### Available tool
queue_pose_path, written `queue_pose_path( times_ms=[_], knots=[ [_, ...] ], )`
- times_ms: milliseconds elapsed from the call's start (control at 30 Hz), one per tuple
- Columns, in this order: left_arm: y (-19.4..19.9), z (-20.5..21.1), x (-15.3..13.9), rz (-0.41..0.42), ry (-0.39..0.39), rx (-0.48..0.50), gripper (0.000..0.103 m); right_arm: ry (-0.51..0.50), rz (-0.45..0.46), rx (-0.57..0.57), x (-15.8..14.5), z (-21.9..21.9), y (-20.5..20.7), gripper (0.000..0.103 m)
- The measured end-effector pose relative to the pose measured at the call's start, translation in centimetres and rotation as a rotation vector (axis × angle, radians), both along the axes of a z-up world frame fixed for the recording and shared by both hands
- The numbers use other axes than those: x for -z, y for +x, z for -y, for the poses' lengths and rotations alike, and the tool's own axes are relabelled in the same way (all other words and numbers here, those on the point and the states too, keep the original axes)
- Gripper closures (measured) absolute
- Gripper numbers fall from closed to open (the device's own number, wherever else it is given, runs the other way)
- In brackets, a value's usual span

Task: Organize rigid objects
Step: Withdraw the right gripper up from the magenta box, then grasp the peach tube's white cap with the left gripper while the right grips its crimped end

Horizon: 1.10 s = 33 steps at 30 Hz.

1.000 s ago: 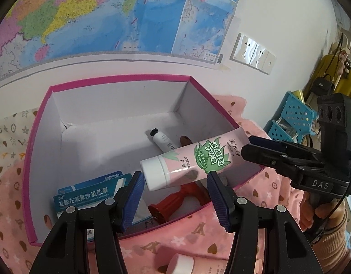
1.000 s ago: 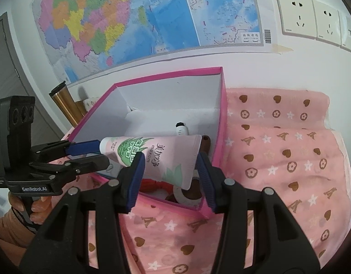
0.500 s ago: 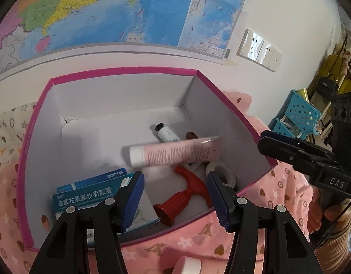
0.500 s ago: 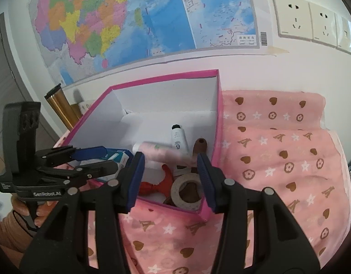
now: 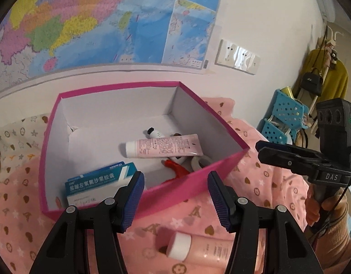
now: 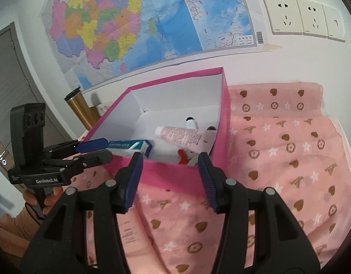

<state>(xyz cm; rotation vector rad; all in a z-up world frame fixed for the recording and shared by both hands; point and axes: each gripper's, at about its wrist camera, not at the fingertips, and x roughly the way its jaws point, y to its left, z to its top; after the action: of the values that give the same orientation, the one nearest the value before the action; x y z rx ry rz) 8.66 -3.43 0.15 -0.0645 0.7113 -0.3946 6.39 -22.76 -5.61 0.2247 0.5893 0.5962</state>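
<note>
Two handheld grippers hover at the near side of an open pink cardboard box with white inner walls (image 5: pixel 221 123), which sits on a pink cloth printed with hearts, stars and flowers (image 6: pixel 289 159). The left gripper (image 5: pixel 175 196) has its blue-padded jaws spread, with nothing between them. Just ahead of its left finger, a blue and white medicine carton (image 5: pixel 95 182) leans in the near left corner of the box. Farther ahead, between the lines of the two fingers, a pink squeeze tube with a white cap (image 5: pixel 164 147) lies flat on the box floor, its cap pointing left. Beyond it lies a small white bottle with a black cap (image 5: pixel 155 133). Under the tube's right end a red plastic piece (image 5: pixel 177 169) and a roll of tape (image 5: pixel 199 162) show by the near wall. Below and behind the left gripper's right finger, a second pink tube with a white cap (image 5: pixel 198 248) lies on the cloth outside the box. To the right, the right gripper (image 6: pixel 169 175) has its jaws opening, nothing between them, its tips just short of the box's near wall. A hand (image 5: pixel 317 207) grips its handle.
</note>
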Motion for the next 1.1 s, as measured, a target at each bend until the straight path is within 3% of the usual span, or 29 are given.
queue_pose_path(
  times_ms=[233,467,633,1100],
  knots=[
    [-3.4,0.6,0.8,0.007,0.024,0.065,0.044,0.021,-0.072,-0.093,2.7,-0.6,-3.0,0.047],
    [-3.0,1.5,5.3,-0.116,0.089,0.073,0.044,-0.011,-0.256,-0.135,8.0,-1.0,-5.7,0.047],
    [-1.9,1.5,7.3,-0.18,0.089,0.061,0.044,-0.006,-0.34,-0.147,9.9,-0.4,-7.7,0.047],
    [-3.2,2.1,7.9,-0.209,0.098,0.086,0.044,0.042,-0.371,-0.165,11.0,-1.2,-9.0,0.047]
  ],
)
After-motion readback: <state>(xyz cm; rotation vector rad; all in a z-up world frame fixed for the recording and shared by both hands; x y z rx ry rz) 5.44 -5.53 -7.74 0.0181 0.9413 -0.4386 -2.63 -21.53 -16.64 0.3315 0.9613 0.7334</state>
